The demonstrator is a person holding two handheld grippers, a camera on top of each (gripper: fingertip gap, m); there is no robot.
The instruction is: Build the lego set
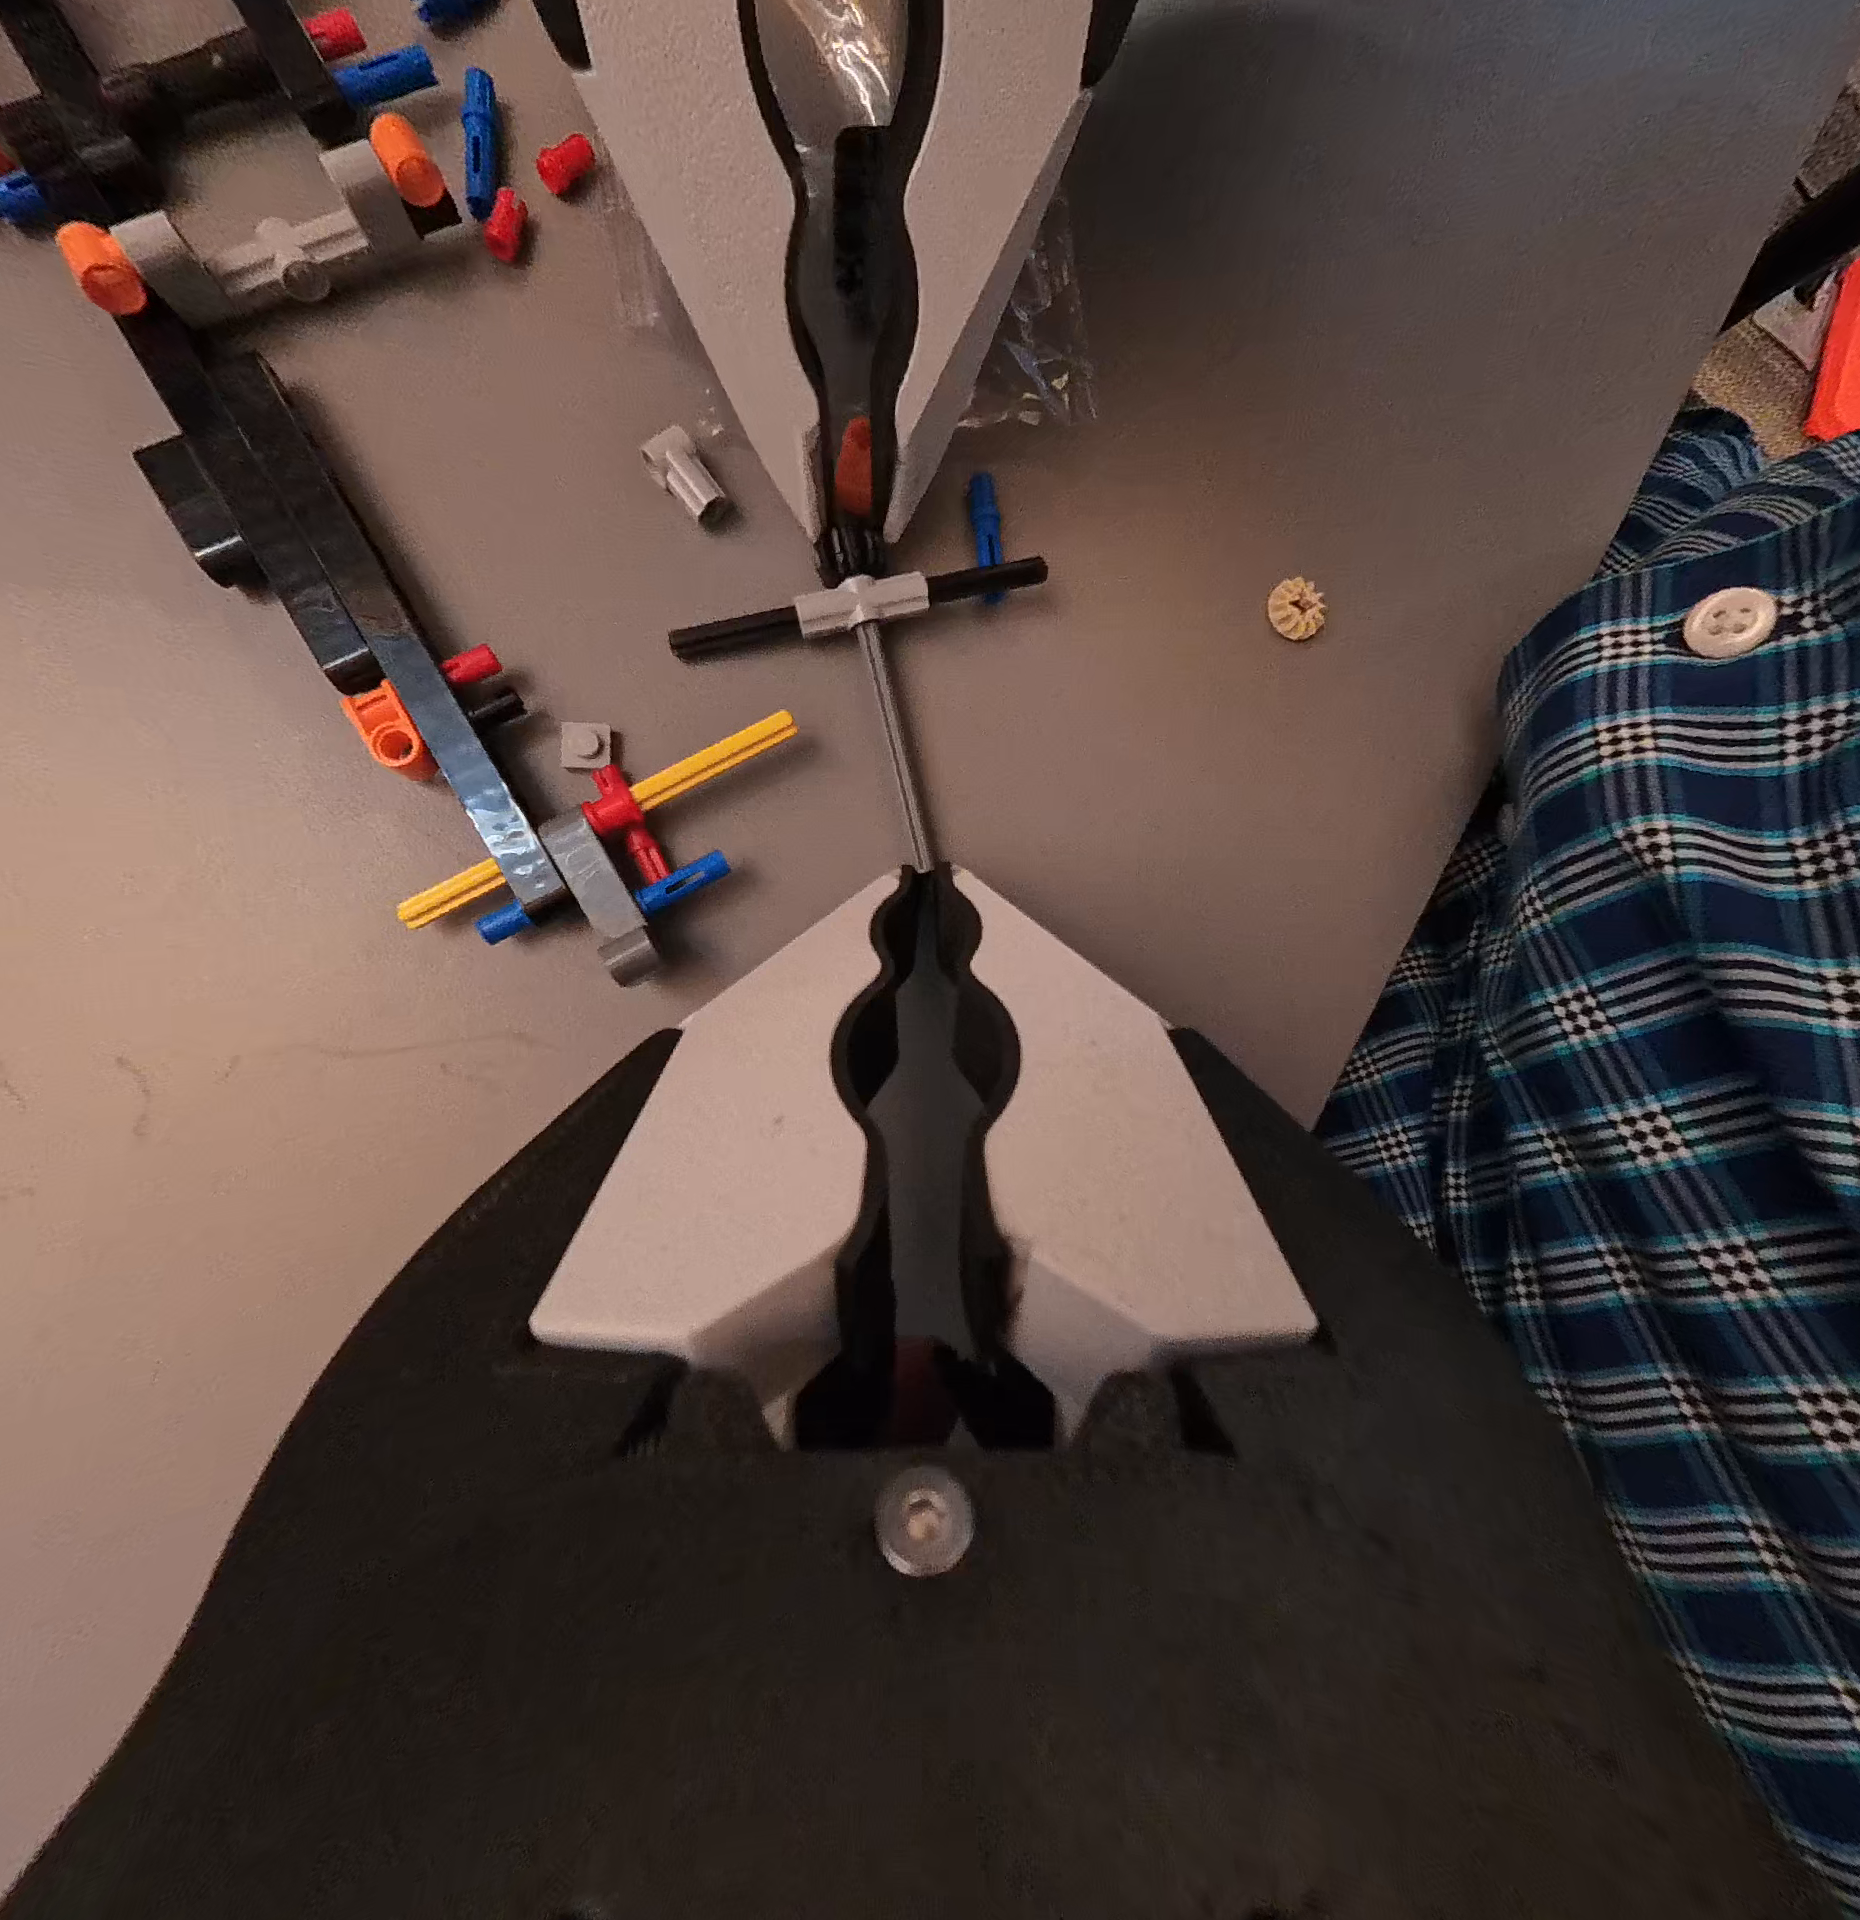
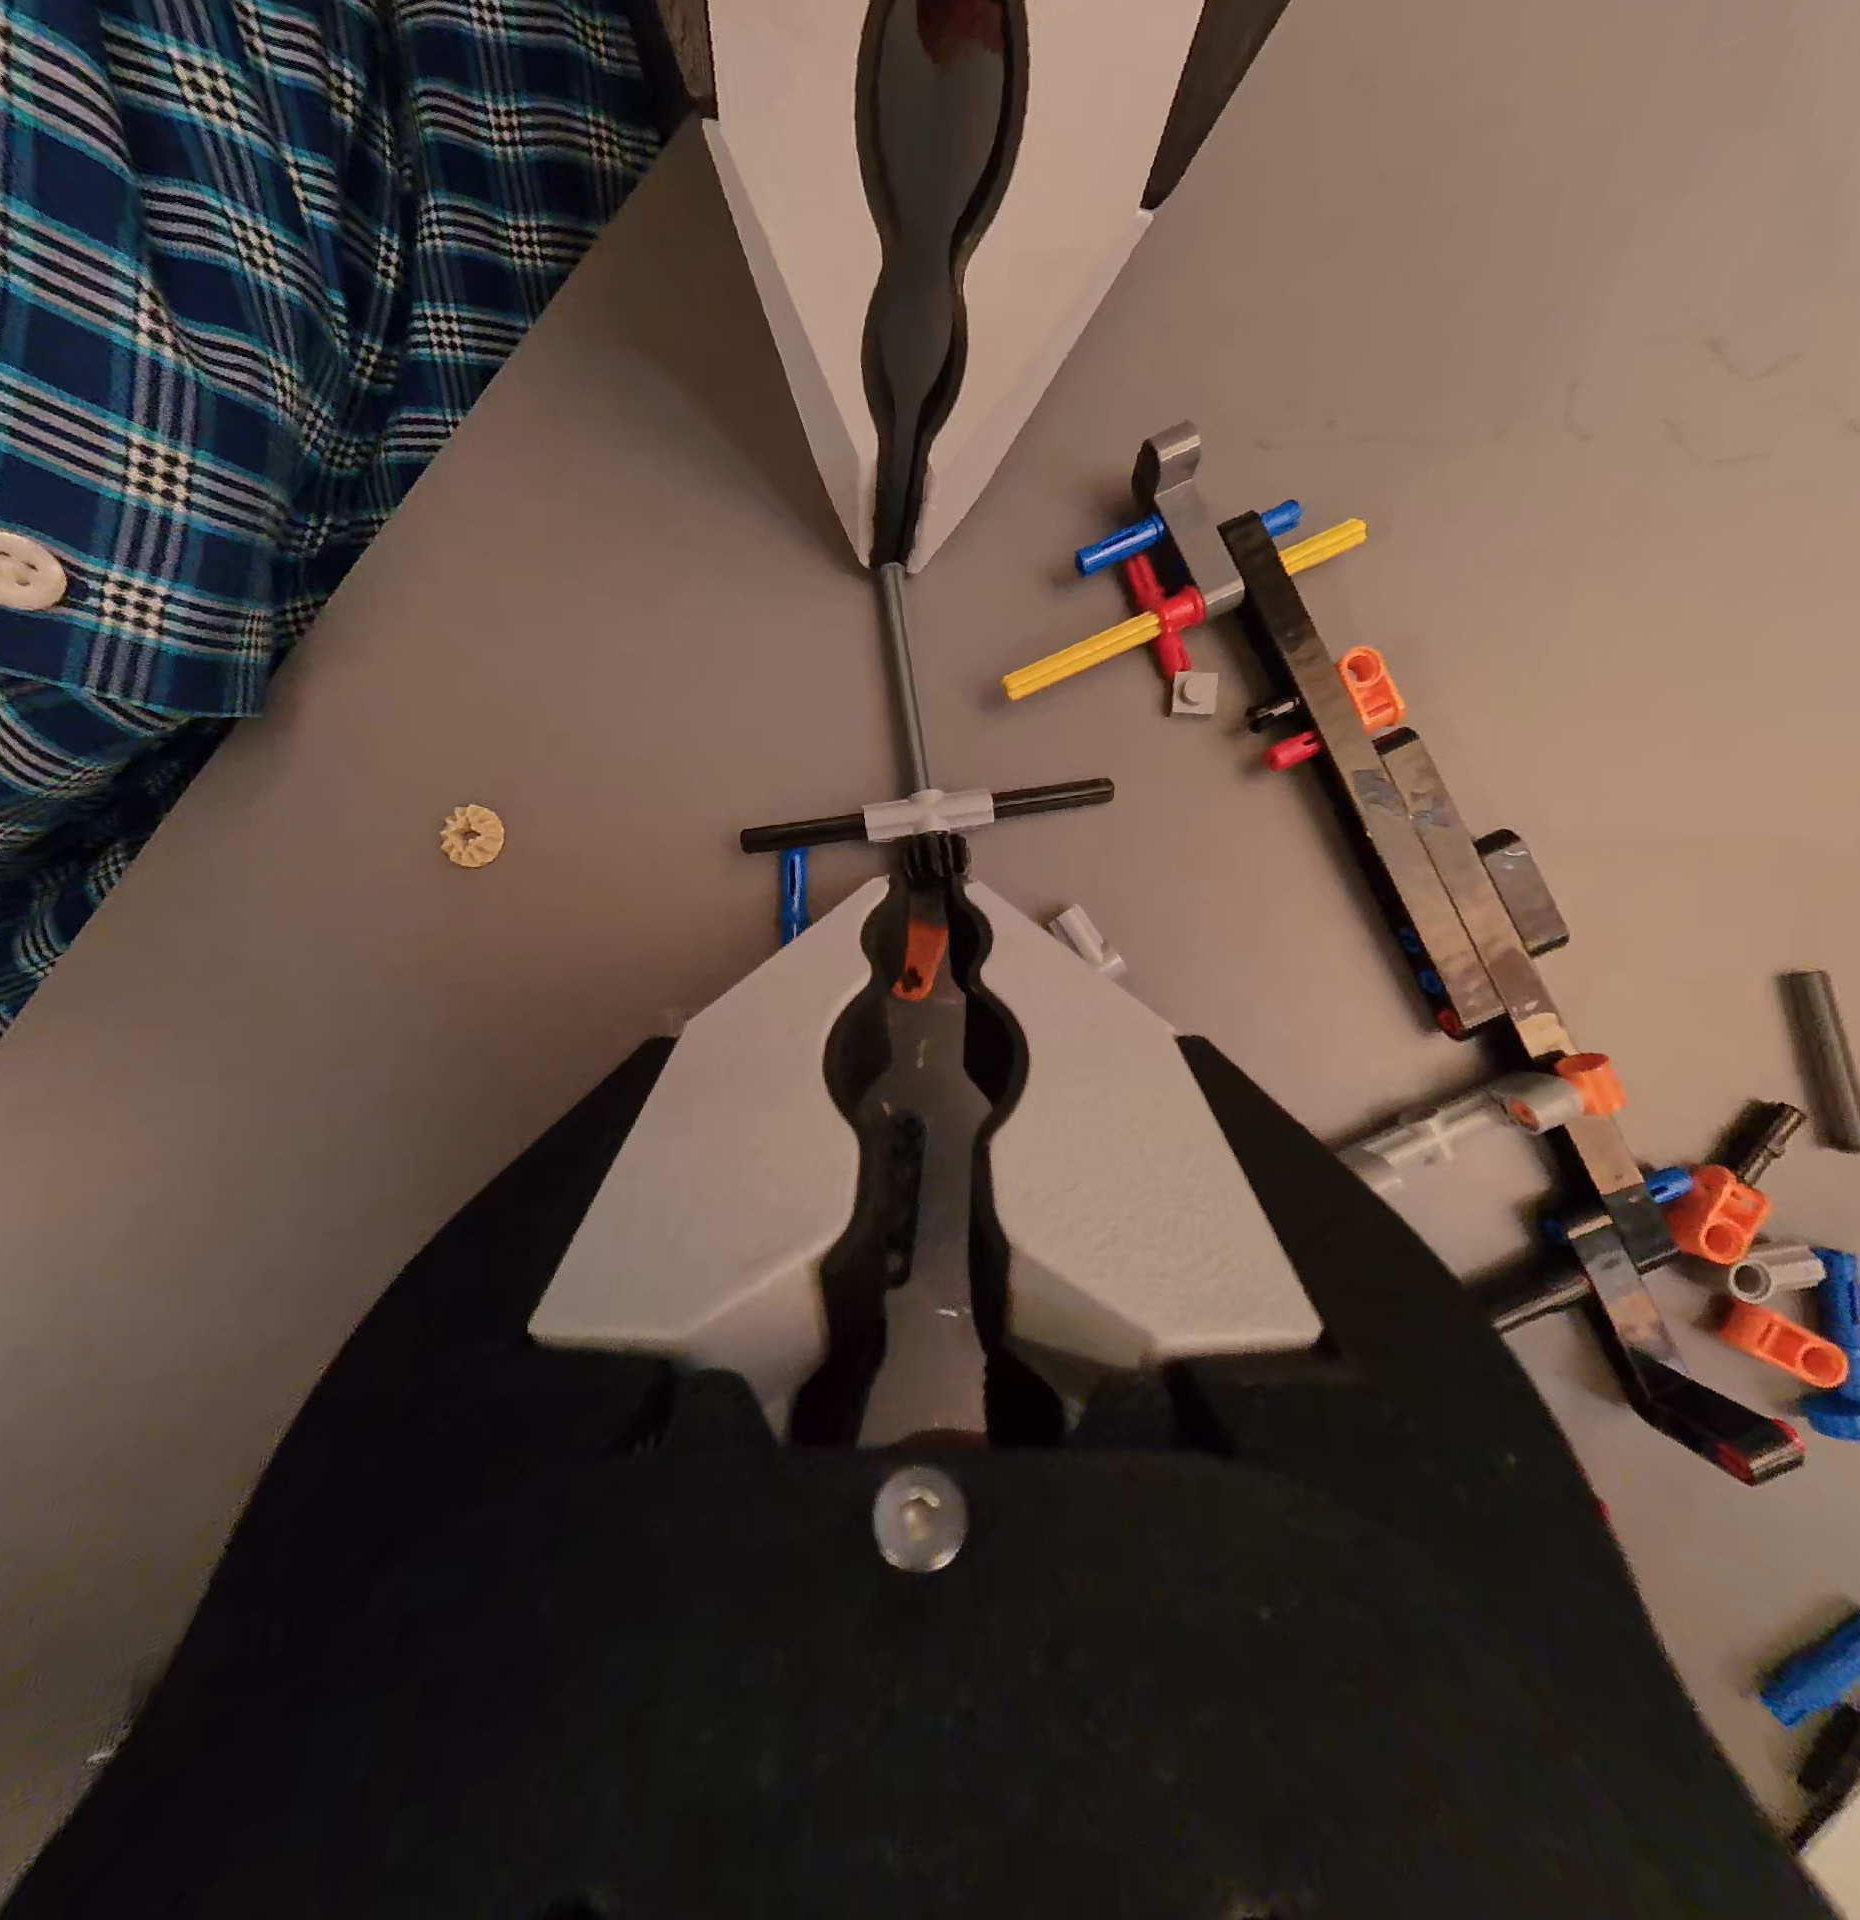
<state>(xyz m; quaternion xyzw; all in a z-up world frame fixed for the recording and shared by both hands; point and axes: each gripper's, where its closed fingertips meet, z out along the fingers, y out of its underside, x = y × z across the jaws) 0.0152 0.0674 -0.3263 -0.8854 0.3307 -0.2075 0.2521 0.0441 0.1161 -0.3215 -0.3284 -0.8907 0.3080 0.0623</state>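
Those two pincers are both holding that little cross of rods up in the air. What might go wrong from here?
1. The left gripper pinches only the very end of the thin grey axle, so it might slip out.
2. The right gripper clamps a small black gear by the grey cross connector; a skewed push could bend the axle.
3. The black axle could slide out of the connector and fall among the loose pins.
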